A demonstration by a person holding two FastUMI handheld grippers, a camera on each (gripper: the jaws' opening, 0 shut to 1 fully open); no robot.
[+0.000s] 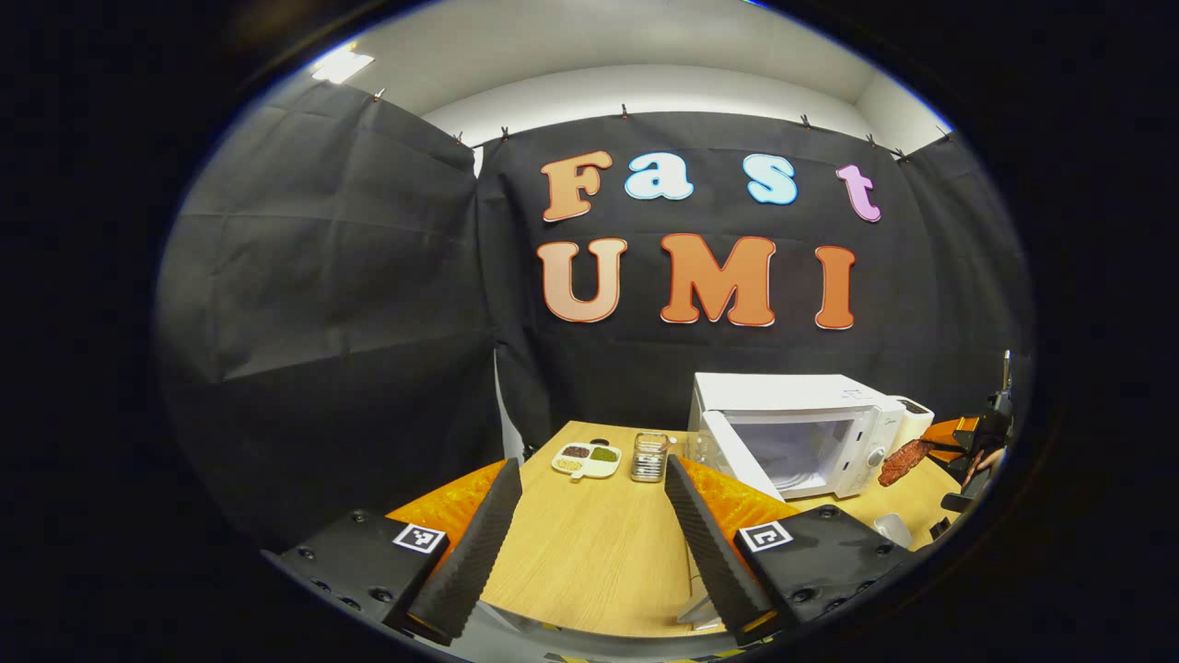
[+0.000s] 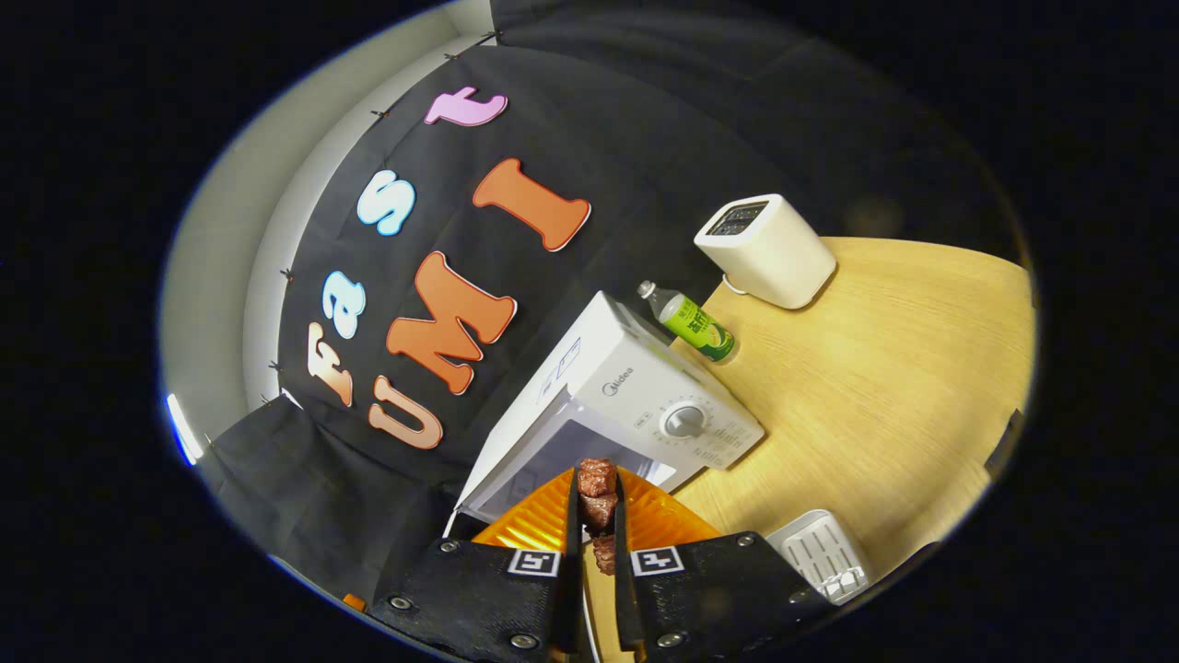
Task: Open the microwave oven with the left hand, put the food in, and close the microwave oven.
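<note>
Jaws: left gripper [image 1: 589,534] spread, empty; right gripper [image 2: 597,543] clamps brown meat skewer [image 2: 598,497] before open white microwave [image 2: 636,396]. Risk: skewer snagging its doorframe.

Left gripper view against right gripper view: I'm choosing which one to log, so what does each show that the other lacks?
Left gripper view: a divided snack dish, a glass jar, and the open left gripper over bare table.

Right gripper view: a green bottle, the microwave's dial, a white ribbed tray, and the right gripper shut on the meat.

Both: the open microwave, the toaster, the meat.
</note>
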